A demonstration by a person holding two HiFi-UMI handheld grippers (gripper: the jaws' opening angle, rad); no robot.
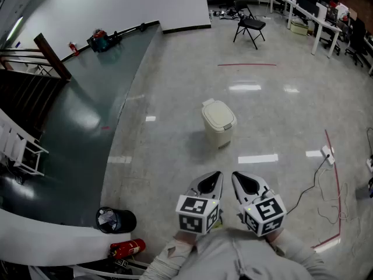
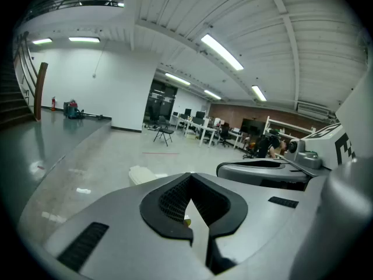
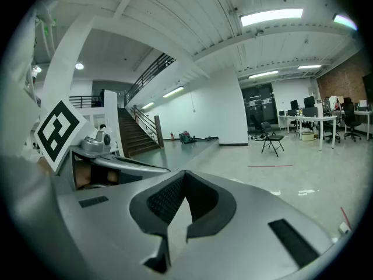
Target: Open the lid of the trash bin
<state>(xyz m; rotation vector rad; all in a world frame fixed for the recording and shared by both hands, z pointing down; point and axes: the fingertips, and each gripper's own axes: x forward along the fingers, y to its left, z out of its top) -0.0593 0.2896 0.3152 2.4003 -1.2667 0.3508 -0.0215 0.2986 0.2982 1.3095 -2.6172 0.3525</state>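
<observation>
A small cream trash bin [image 1: 218, 122] stands on the glossy floor ahead of me, its lid down. My left gripper [image 1: 213, 177] and right gripper [image 1: 238, 178] are held side by side near my body, well short of the bin, both pointing towards it. Each is shut with nothing between its jaws. In the left gripper view the bin's top [image 2: 142, 173] peeks over the left gripper [image 2: 189, 175], and the right gripper's body [image 2: 265, 171] lies to its right. The right gripper view shows the right gripper [image 3: 185, 172] but not the bin.
A black bucket [image 1: 115, 220] and a red fire extinguisher [image 1: 127, 248] sit at my lower left. A dark green floor strip [image 1: 87, 127] and stairs run along the left. A cable with a power strip [image 1: 327, 154] lies at the right. A folding chair [image 1: 250, 27] and desks stand far back.
</observation>
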